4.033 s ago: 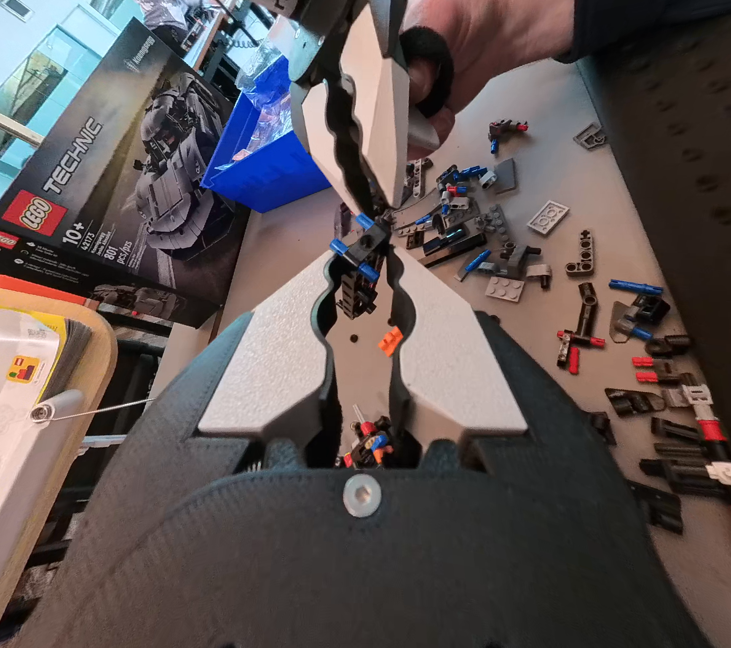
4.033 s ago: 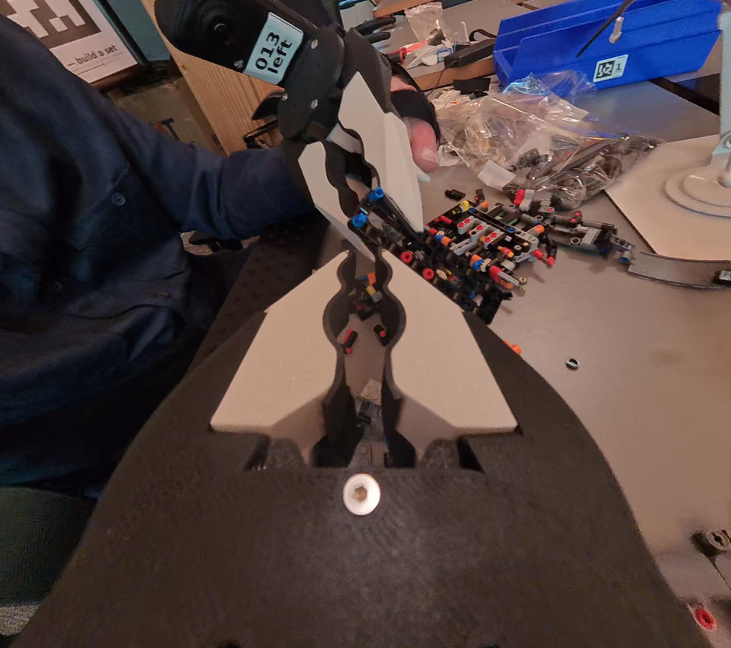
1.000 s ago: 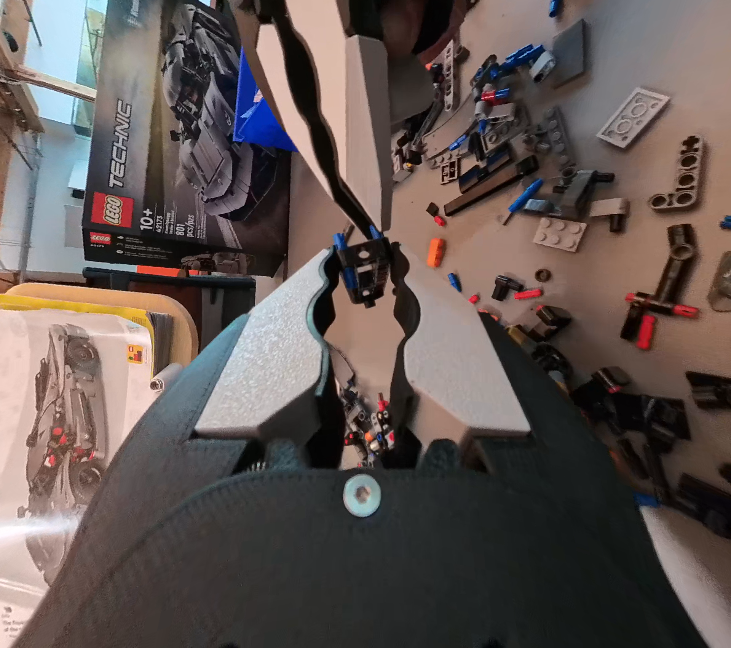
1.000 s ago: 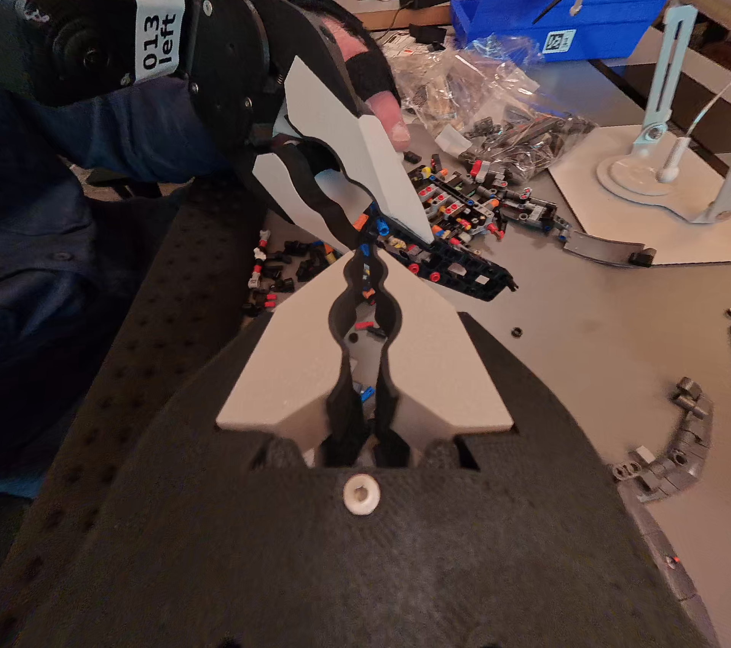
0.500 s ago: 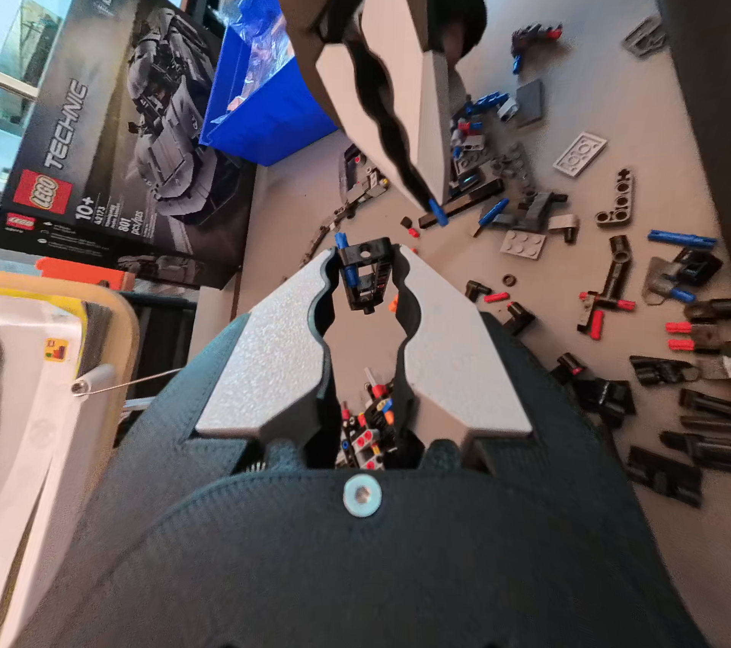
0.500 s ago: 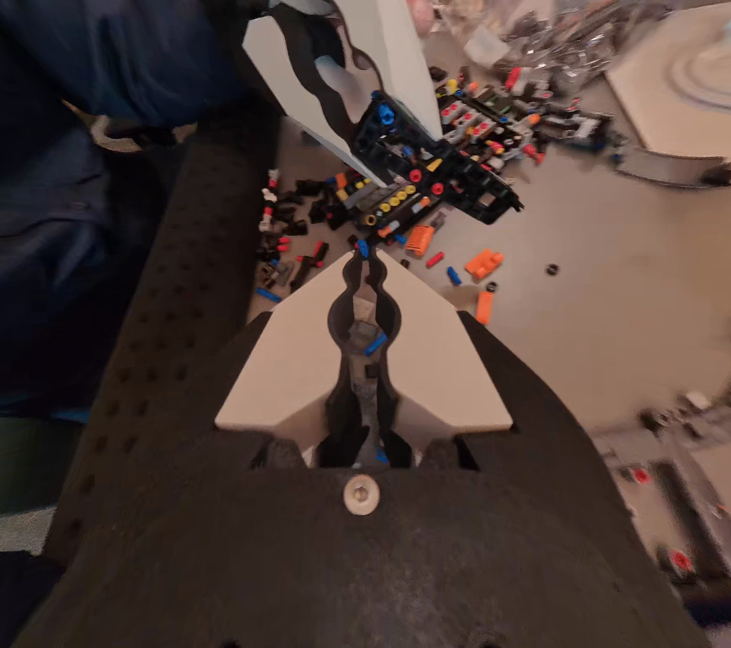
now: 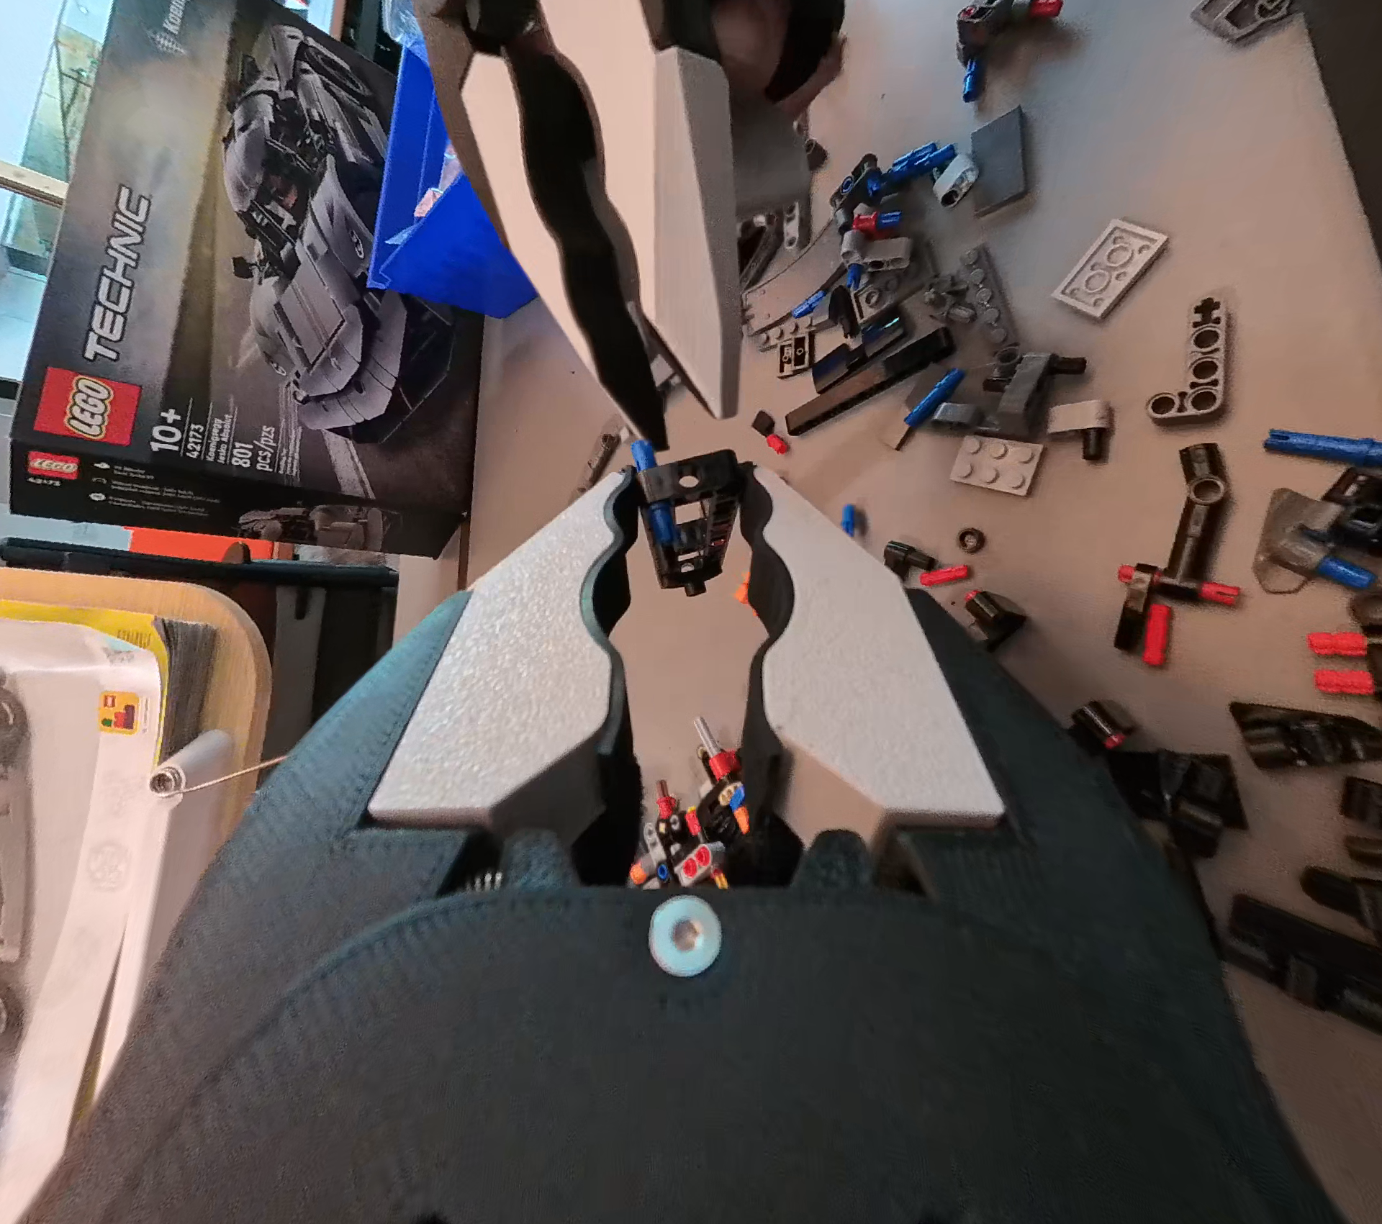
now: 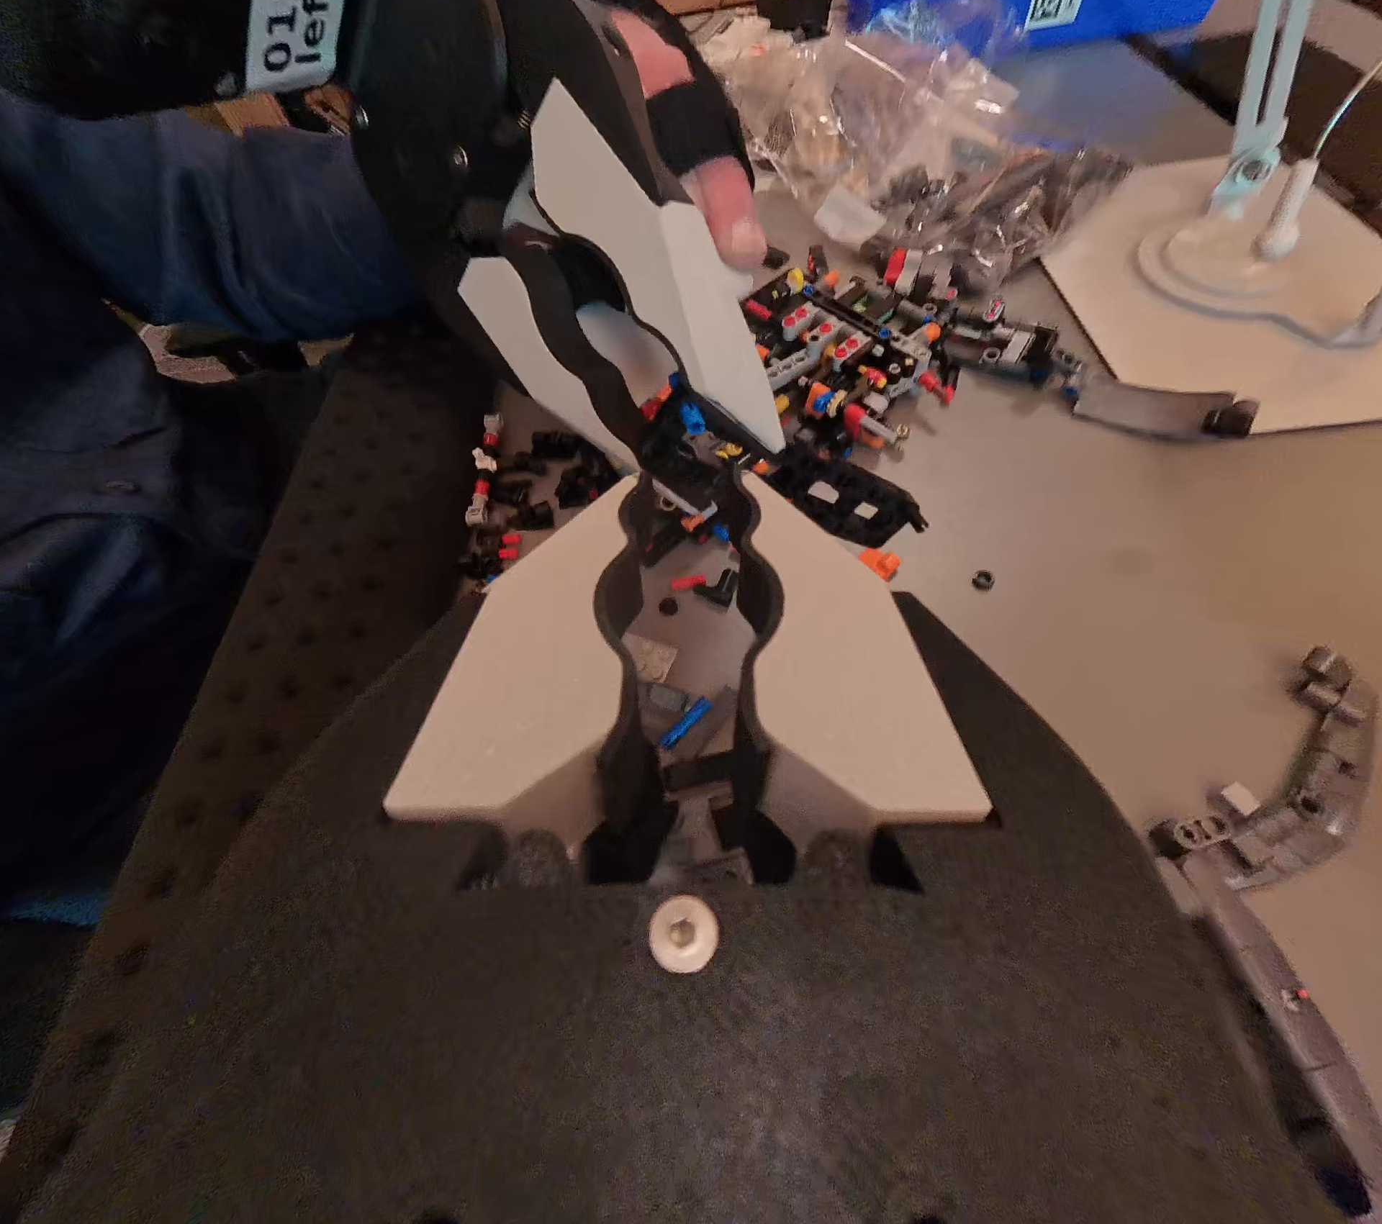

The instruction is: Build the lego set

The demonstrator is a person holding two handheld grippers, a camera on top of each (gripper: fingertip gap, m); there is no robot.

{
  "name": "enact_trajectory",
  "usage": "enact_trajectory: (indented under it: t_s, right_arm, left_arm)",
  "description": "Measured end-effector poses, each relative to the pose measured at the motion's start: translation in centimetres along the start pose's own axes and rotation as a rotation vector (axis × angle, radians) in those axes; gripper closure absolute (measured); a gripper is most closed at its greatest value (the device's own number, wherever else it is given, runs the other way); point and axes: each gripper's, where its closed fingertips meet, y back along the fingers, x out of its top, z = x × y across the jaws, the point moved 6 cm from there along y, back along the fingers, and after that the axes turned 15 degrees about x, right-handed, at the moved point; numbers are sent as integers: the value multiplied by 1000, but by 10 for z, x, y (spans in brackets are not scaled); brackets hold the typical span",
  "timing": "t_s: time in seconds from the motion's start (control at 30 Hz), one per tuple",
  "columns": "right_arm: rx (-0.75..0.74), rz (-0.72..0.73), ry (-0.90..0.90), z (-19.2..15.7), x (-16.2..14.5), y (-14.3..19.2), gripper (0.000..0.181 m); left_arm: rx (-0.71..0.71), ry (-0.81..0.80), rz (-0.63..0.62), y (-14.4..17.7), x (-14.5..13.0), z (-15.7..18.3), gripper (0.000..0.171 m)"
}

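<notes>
My left gripper point(image 7: 688, 478) is shut on a black Technic frame point(image 7: 692, 515) that has a blue pin point(image 7: 654, 500) in its left side. It holds the frame above the table. My right gripper point(image 7: 684, 422) comes down from above, and its tips nearly touch the frame's top edge. In the right wrist view my right gripper point(image 8: 684, 481) has its jaws a little apart, just under the left gripper point(image 8: 710, 433). The long frame point(image 8: 845, 500) sticks out to the right there. I see nothing held between the right fingertips.
A partly built chassis point(image 8: 845, 336) lies on the table behind the grippers. Loose parts point(image 7: 994, 463) are scattered to the right. The set's box point(image 7: 224, 261), a blue bin point(image 7: 441, 231) and the instruction booklet point(image 7: 75, 777) are on the left. Parts bags point(image 8: 935, 141) and a white stand point(image 8: 1234, 291) are at the back. Only a small space, under 4 cm, lies between the two pairs of fingers.
Half a second ago my right gripper was away from the frame, shut on a blue pin. It is now back at the frame's top with wider jaws and no pin showing. The left gripper still holds the frame.
</notes>
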Motion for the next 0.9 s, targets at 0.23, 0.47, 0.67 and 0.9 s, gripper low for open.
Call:
enact_trajectory:
  t_s: [0.23,0.47,0.67,0.9]
  right_arm:
    - [15,32,19,-2,4,-5,167]
    - [68,143,-46,1,8,2,178]
    - [133,228,-173,8,7,3,180]
    - [171,309,-267,14,7,6,181]
  left_arm:
    - [2,-5,2,-2,1,1,147]
    - [35,-37,15,-1,5,0,147]
    - [91,-107,-13,-3,4,-1,147]
    - [177,-181,-47,-7,4,-3,147]
